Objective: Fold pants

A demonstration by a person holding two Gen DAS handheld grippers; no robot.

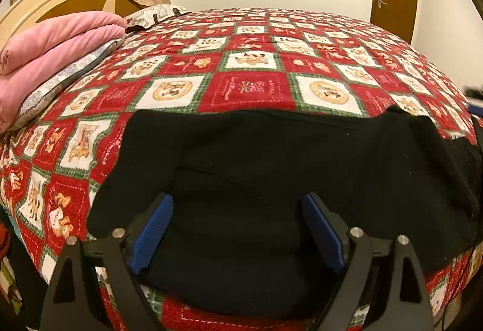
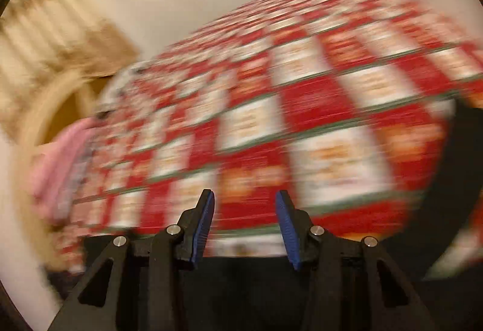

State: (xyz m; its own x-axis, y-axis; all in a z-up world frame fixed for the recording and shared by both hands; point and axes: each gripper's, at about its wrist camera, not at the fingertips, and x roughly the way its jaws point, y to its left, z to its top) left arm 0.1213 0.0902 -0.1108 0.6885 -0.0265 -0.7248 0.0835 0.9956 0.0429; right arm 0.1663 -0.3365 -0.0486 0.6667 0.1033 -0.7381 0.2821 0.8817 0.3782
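Warm, dim yellow indoor light; my left view is sharp, fisheye-bowed with dark corners. My right view smears the red patchwork quilt point(image 2: 302, 107) with heavy motion blur.

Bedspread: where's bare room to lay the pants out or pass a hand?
Free: the red-checked bedspread beyond the black pants, out to the far wall and door side. Also a strip left of the pants. Crowded: far-left corner, with the pink blankets stacked on a pillow. Left gripper is open over the pants; right gripper is open, its view blurred.
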